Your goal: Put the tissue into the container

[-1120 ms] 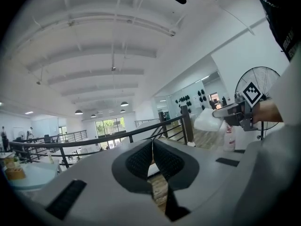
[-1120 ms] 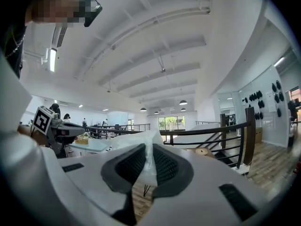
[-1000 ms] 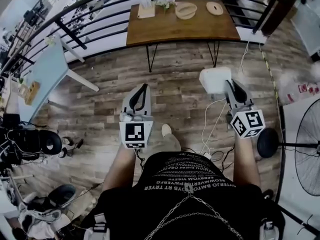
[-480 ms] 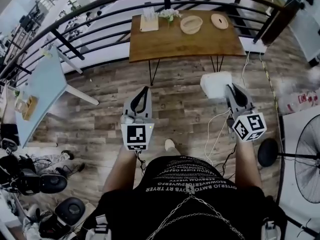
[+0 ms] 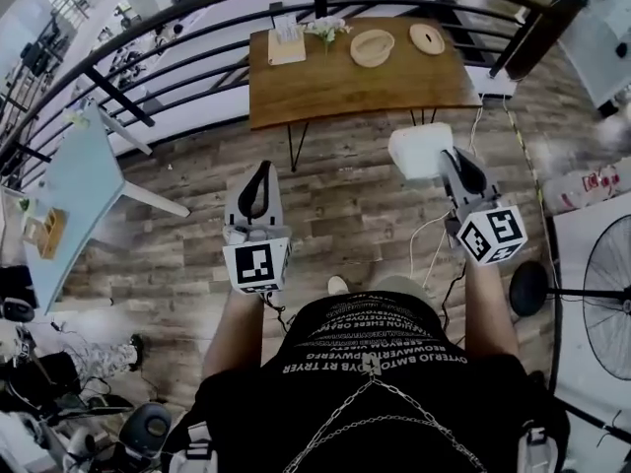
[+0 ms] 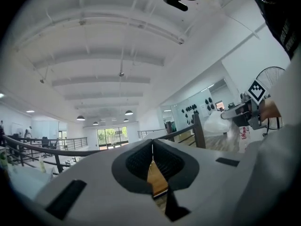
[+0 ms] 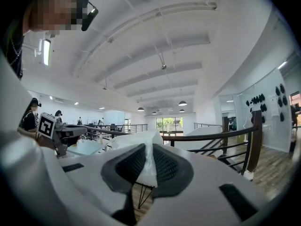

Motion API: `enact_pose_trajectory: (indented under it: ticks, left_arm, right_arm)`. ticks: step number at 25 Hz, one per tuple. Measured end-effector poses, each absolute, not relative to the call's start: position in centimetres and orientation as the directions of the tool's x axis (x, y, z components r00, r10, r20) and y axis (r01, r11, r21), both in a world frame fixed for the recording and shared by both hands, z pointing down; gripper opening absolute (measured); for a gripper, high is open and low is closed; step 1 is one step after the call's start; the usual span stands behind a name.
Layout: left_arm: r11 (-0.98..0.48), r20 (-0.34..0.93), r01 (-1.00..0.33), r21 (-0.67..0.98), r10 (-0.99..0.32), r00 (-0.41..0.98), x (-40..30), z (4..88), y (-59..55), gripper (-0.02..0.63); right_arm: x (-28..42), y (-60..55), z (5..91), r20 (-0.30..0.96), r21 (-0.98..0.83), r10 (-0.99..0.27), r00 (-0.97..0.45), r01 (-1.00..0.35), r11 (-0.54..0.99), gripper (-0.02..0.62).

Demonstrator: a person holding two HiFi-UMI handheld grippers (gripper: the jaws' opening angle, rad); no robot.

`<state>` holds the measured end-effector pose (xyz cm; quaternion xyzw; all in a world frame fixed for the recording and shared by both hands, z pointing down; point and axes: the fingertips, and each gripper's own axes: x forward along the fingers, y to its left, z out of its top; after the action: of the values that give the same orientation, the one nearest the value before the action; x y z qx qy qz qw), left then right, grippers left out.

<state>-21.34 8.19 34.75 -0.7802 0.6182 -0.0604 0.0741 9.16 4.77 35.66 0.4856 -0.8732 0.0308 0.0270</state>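
My right gripper (image 5: 450,156) is shut on a white crumpled tissue (image 5: 420,151), held over the wooden floor just short of the brown table (image 5: 335,82). In the right gripper view the tissue (image 7: 149,166) is pinched between the dark pads of my right gripper (image 7: 149,149) and bulges out beyond them. A shallow wooden bowl (image 5: 372,47) stands on the far side of the table, with a round flat lid (image 5: 427,37) to its right. My left gripper (image 5: 261,168) is level, shut and empty, left of the right one. In its own view my left gripper (image 6: 152,145) has its tips touching.
A black railing (image 5: 187,67) curves round behind the table. A tissue box (image 5: 287,42) and small flowers (image 5: 325,28) stand on the table's back left. A pale blue table (image 5: 79,180) is at the left, a standing fan (image 5: 601,304) at the right, white cables (image 5: 434,235) on the floor.
Both grippers have moved forward toward the brown table, and the floor clutter at the left has slid back. The tissue stays in the right gripper.
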Motion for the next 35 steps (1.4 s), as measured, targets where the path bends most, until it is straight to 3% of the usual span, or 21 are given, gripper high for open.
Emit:
enact_pose_trajectory:
  ticks: [15,35]
  left_arm:
    - [-0.309,0.033,-0.933,-0.185,-0.951,0.308,-16.9,35.8,4.2,0.029]
    - [-0.274,0.087,-0.943,-0.189,-0.961,0.262,-12.0,37.0,-14.7,0.029]
  right_arm:
    - [12.9,2.7,37.3,0.096,-0.053,-0.870,-0.483,-0.876,0.480,0.054]
    - [16.3,-17.4,40.1,0.154,-0.103,-0.818,-0.554,-0.832,0.544,0.052]
